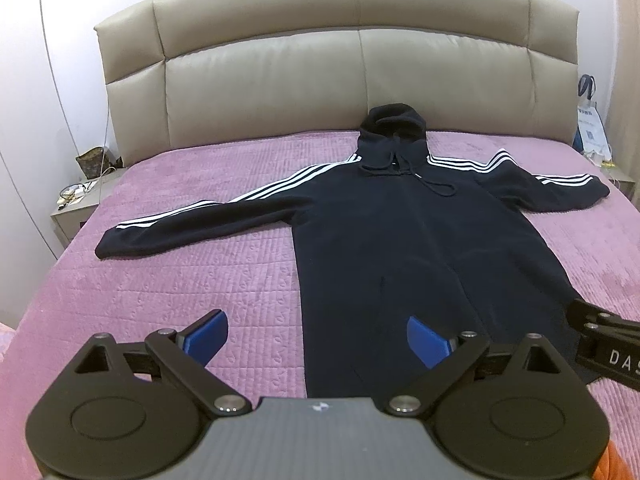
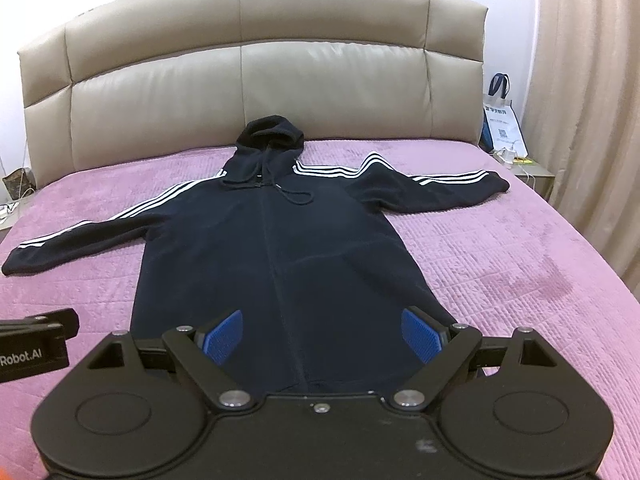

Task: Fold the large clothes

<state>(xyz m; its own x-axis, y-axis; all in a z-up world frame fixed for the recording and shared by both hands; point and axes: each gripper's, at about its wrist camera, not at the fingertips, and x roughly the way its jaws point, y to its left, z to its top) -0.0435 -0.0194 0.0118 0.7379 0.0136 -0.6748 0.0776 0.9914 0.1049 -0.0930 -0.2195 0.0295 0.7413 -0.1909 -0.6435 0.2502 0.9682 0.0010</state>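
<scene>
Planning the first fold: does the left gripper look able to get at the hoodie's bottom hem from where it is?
Probably yes: the left gripper is open just above the black white-striped hoodie, whose hem lies flat on the purple quilted bedspread; nothing lies between.

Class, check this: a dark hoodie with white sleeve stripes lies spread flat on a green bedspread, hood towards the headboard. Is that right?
Not quite. The bedspread is purple, as both wrist views show. The dark hoodie with white sleeve stripes does lie spread flat, hood towards the headboard.

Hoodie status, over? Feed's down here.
Left gripper open, right gripper open, both empty. Hoodie spread flat on bedspread, unfolded. Nothing in the way.
</scene>
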